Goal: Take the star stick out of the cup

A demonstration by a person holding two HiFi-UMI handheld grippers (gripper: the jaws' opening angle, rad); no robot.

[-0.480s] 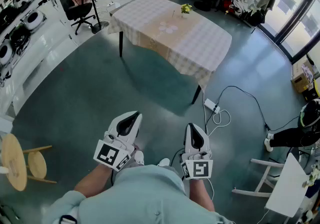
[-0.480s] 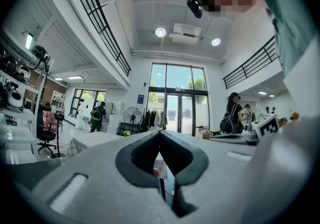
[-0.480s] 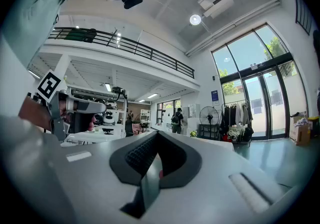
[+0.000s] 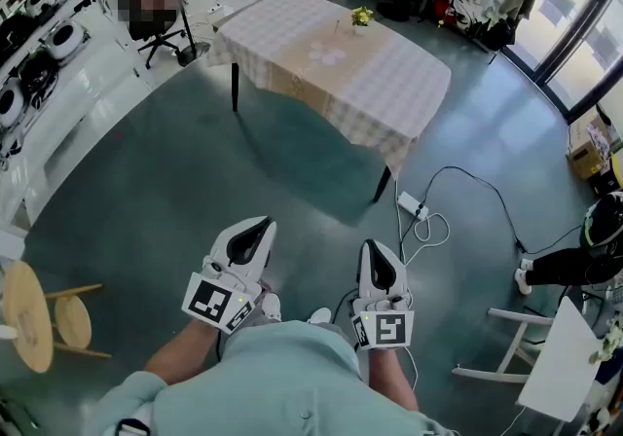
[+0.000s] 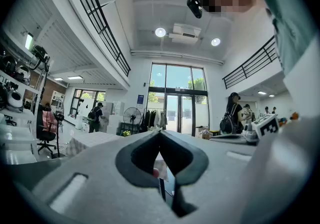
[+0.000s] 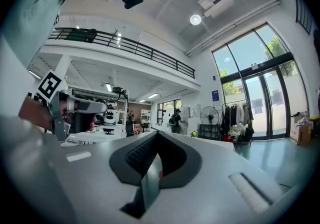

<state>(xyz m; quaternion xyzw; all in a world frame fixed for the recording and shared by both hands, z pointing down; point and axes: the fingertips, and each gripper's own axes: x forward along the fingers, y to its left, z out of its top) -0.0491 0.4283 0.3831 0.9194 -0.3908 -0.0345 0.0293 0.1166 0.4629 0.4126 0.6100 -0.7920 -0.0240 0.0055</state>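
Nothing has moved: left tool (image 4: 255, 230) and right tool (image 4: 378, 259) hang near the body, both pressed together, empty. The cup (image 4: 361, 18), apparently that small yellow shape, sits on the far desk (image 4: 389, 84); its star stick is too small to make out. Next: approach, spread one tool.

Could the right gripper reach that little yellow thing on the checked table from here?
Probably not. The right gripper, jaws shut, is held at the person's body, while the yellow thing sits on the table across a stretch of floor; walking over comes first.

Bright daylight; fisheye distortion, dark vignetted corners.
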